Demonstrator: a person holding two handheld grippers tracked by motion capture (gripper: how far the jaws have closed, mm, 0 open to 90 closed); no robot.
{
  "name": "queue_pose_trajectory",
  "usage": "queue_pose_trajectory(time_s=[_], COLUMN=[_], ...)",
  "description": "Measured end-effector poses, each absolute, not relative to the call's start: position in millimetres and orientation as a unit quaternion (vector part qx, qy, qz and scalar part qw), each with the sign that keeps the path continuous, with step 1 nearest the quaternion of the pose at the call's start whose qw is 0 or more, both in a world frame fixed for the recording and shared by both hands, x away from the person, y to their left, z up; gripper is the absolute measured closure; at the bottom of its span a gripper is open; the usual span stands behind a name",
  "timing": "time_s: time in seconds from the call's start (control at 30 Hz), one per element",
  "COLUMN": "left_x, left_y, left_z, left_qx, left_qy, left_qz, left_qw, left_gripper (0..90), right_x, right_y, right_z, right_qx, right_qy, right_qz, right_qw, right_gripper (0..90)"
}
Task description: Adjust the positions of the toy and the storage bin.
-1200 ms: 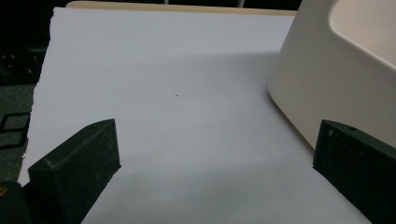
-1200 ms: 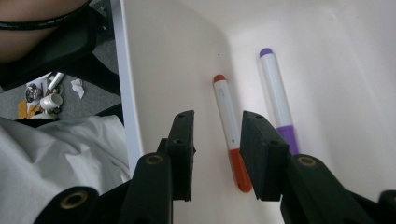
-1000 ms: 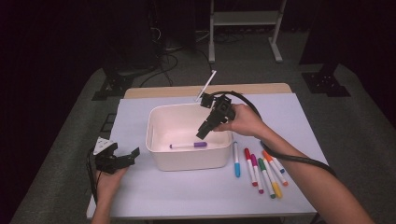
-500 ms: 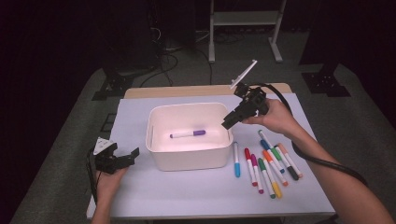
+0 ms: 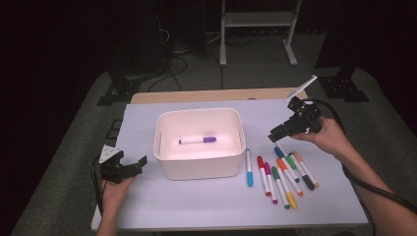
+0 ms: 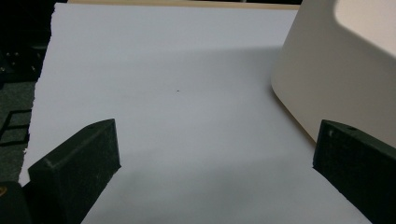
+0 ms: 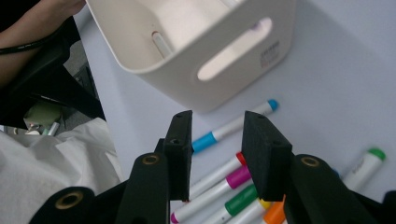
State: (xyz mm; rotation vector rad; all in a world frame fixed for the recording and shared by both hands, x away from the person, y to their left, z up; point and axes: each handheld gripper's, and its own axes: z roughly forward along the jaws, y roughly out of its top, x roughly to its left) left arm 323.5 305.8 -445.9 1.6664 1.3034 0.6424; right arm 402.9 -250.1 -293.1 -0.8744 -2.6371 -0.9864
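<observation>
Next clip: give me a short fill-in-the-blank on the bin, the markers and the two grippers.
1. The marker lying inside the white bin has a ____ cap.
2. The loose markers lie on the table to the ____ of the bin in the high view.
3. The right gripper hangs over the markers with ____ between its jaws.
4. The left gripper has its jaws ____.

Missing words: purple; right; nothing; open

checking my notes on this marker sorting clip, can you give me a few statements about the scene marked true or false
1. A purple marker lies inside the white bin. True.
2. The right gripper holds a marker. False: its jaws stand apart with nothing between them, above the markers on the table.
3. The blue marker lies nearest the bin of the loose ones. True.
4. The left gripper is shut on the bin's rim. False: it is open, beside the bin.
</observation>
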Motion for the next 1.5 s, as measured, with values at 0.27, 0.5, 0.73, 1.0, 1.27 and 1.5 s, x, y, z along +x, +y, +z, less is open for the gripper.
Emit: queue_pose_trajectory(time_s=[0.27,0.5,0.73,1.0,1.27,1.5], left_x=[323.4,323.1,323.3,323.3,323.1,323.1], left_y=[305.0,305.0,304.9,304.8,305.2,305.1], left_z=[-446.0,-445.7,-445.8,-445.9,-445.7,-445.6], left_qx=[0.677,0.676,0.677,0.677,0.676,0.676], left_qy=[0.527,0.527,0.527,0.527,0.527,0.528], left_qz=[0.259,0.260,0.260,0.259,0.259,0.259], left_qw=[0.444,0.445,0.444,0.444,0.444,0.445], left_gripper=[0.0,0.0,0.0,0.0,0.0,0.0], right_x=[392.5,385.9,381.6,378.6,376.0,373.5], right_y=[-292.0,-320.9,-346.6,-359.0,-359.4,-357.9], right_z=[-325.6,-360.0,-394.7,-418.9,-429.3,-433.2], right_qx=[-0.337,-0.377,-0.415,-0.440,-0.445,-0.447], right_qy=[-0.877,-0.866,-0.854,-0.846,-0.850,-0.853], right_qz=[-0.331,-0.316,-0.304,-0.291,-0.277,-0.268], right_qw=[0.090,0.087,0.082,0.074,0.049,0.032], right_gripper=[62.1,61.9,61.6,60.6,61.4,67.8])
